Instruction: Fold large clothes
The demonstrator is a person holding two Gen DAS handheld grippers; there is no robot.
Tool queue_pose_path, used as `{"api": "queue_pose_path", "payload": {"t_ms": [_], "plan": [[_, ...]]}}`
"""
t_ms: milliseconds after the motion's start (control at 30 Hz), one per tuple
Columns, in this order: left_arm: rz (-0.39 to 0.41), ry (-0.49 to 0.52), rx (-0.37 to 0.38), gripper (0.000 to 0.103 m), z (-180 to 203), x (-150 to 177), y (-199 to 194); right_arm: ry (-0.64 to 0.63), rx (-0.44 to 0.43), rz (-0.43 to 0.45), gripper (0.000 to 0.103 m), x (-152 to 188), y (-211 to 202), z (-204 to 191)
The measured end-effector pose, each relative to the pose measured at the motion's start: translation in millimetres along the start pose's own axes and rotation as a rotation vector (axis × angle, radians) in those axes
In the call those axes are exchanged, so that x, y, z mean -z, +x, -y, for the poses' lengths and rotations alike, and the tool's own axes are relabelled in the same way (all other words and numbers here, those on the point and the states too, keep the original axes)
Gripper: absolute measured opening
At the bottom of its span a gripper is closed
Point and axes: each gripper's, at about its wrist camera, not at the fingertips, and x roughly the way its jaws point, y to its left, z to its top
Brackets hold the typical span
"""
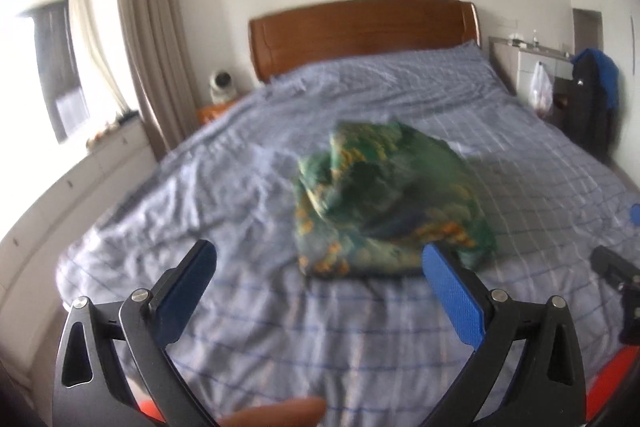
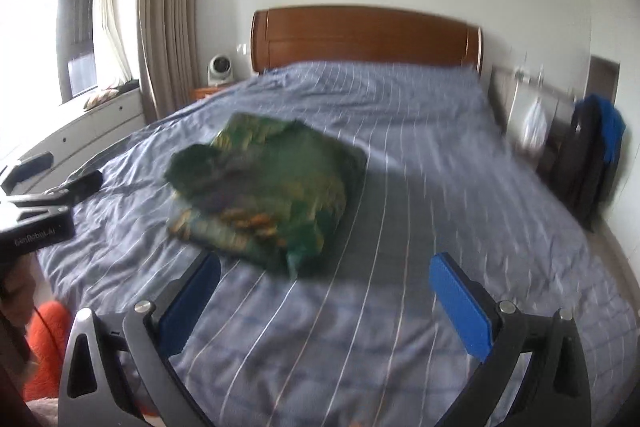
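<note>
A green patterned garment (image 1: 390, 201) with orange and yellow marks lies bunched in a loose folded heap on the bed's blue checked cover (image 1: 240, 195). It also shows in the right wrist view (image 2: 266, 191), left of centre. My left gripper (image 1: 320, 279) is open and empty, held just short of the heap's near edge. My right gripper (image 2: 326, 291) is open and empty, near the heap's front right corner. The left gripper's body shows at the left edge of the right wrist view (image 2: 44, 203). Both views are blurred.
A wooden headboard (image 1: 360, 31) stands at the far end of the bed. A small white fan (image 2: 218, 69) sits on a nightstand on the left. A dark backpack with a blue item (image 2: 596, 155) stands on the right. Drawers (image 2: 80, 131) and curtains run along the left.
</note>
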Motion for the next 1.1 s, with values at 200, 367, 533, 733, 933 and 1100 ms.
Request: {"api": "queue_pose_path", "payload": {"t_ms": [200, 367, 533, 733, 933, 1100], "plan": [[-0.097, -0.025, 0.070, 0.103, 2, 14, -6, 0.011, 0.012, -0.080, 0.103, 10, -24, 2], [-0.123, -0.023, 0.099, 0.103, 6, 16, -18, -0.003, -0.003, -0.120, 0.103, 19, -24, -12], [-0.149, -0.018, 0.082, 0.103, 7, 14, -20, -0.021, -0.029, -0.125, 0.103, 21, -27, -25], [-0.178, -0.002, 0.078, 0.103, 10, 18, -20, -0.048, -0.038, -0.126, 0.103, 23, -32, -33], [-0.189, 0.009, 0.074, 0.103, 12, 20, -19, -0.027, -0.041, -0.137, 0.103, 25, -33, -33], [-0.193, 0.002, 0.073, 0.103, 10, 21, -19, -0.027, -0.034, -0.137, 0.103, 25, -35, -34]]}}
